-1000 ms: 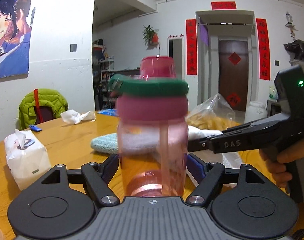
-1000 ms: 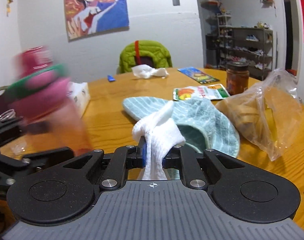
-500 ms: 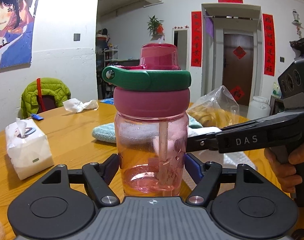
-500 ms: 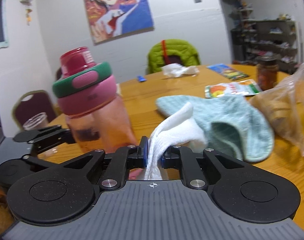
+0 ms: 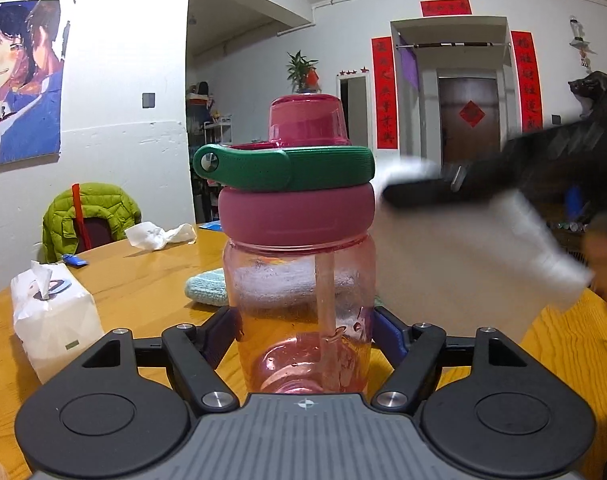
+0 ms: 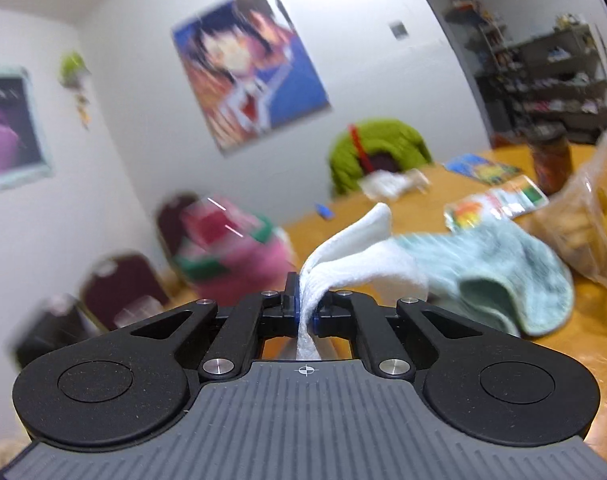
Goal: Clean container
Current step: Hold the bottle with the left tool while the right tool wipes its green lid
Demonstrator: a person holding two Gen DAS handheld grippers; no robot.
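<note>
Item: transparent pink plastic drinking bottle (image 5: pixel 303 300) with pink screw collar, green carry loop and red cap, standing upright on the wooden table (image 5: pixel 143 292), long axis vertical, cap uppermost, clamped low on its body by the left gripper (image 5: pixel 303 336), whose jaws are easing apart a little though the pads press its sides. Tool: right gripper (image 6: pixel 305 312), clamped tight on a folded white cloth (image 6: pixel 355 264). Relation: in the left view the cloth sits beside the bottle's right flank at collar height, contact unclear through blur; the right hand does the wiping.

Right gripper (image 5: pixel 419 194), white cloth (image 5: pixel 483 256) motion-blurred.
</note>
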